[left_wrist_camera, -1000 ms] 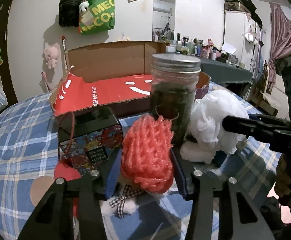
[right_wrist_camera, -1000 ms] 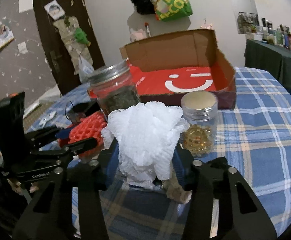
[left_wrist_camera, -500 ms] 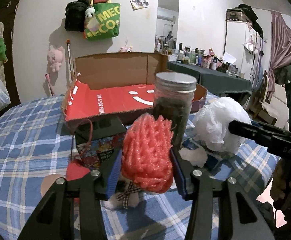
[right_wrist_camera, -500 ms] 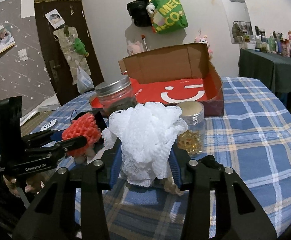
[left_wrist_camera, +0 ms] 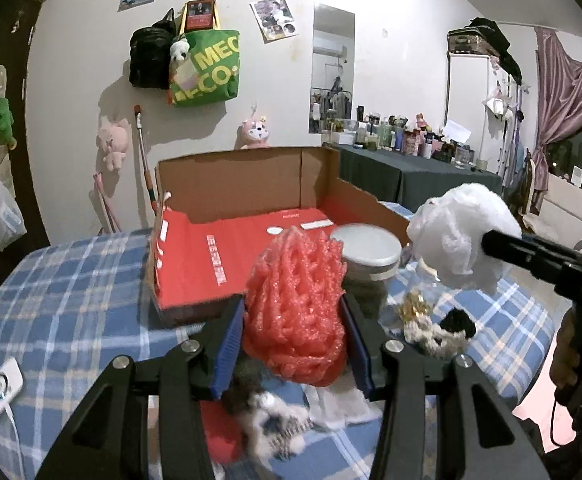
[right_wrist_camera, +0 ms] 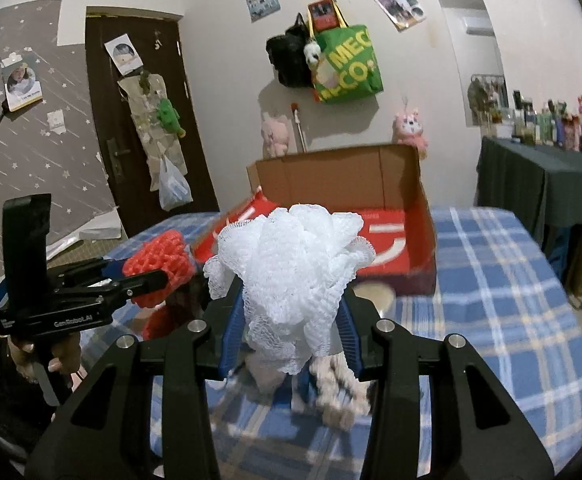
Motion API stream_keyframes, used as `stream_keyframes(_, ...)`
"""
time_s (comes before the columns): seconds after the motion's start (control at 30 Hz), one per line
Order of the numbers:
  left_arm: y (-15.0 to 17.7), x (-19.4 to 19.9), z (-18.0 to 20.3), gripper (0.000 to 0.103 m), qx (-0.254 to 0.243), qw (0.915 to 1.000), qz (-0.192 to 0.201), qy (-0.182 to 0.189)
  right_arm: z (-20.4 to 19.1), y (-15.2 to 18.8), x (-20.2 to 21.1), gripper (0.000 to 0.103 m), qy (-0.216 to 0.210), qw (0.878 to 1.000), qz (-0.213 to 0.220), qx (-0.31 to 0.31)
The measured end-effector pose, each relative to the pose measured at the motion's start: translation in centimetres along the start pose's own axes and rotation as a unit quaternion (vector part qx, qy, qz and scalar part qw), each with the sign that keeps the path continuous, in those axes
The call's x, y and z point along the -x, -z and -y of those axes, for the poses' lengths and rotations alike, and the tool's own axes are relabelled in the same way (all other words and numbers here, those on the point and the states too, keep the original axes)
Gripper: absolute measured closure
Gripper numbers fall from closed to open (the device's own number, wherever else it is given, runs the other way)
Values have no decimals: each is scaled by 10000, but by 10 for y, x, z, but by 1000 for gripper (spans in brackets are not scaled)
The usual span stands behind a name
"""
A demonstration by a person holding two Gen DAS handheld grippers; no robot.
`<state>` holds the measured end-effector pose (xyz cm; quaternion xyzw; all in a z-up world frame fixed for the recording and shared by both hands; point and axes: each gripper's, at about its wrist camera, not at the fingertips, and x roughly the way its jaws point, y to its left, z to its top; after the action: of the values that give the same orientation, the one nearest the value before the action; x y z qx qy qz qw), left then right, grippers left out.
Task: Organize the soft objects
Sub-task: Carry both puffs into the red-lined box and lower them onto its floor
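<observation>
Two jars (left_wrist_camera: 365, 250) before box (left_wrist_camera: 251, 196), left gripper (left_wrist_camera: 293, 344) clamping red mesh (left_wrist_camera: 297, 308), right gripper (right_wrist_camera: 289, 330) white pouf (right_wrist_camera: 291, 264).

Red foam net sleeve (left_wrist_camera: 295, 312), bulging and upright, pinched between blue pads, raised above the checked cloth in front of the open cardboard box (left_wrist_camera: 251, 184). White mesh puff (right_wrist_camera: 291, 268), ruffled and lacy, likewise clamped and held aloft, just right of the red one.

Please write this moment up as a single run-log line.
left gripper: shut on red foam net | right gripper: shut on white mesh pouf | both held above table | cardboard box: open ahead
</observation>
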<state>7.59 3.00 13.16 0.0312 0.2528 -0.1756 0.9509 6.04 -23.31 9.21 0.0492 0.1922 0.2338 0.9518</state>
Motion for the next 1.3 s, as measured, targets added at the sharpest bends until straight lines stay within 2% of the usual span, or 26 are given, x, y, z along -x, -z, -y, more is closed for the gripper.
stream_keyframes(0.17,-31,-14,-12,53,-160,9998,-84,10,-1,-35,-10,64,36,9995,51,295)
stream_keyframes(0.33,-65,-46,-27,53,-361,9988,-318,-32,9,-70,-42,64,58,9984,-137,552)
stream_keyframes(0.63,-110,-128,-44,53,-656,9943,-835,-78,46,-126,-151,64,96,9927,-1002,672)
stream_keyframes(0.8,-123,-187,-55,53,-698,9903,-1203,-80,60,-138,-218,64,299,9849,-1522,769)
stream_keyframes(1.0,-126,-250,-70,53,-572,9847,-1639,-179,76,-137,-287,64,514,9748,-2047,723)
stream_keyframes(1.3,-121,-297,-76,53,-614,9785,-1935,-359,87,-129,-344,64,736,9624,-2521,688)
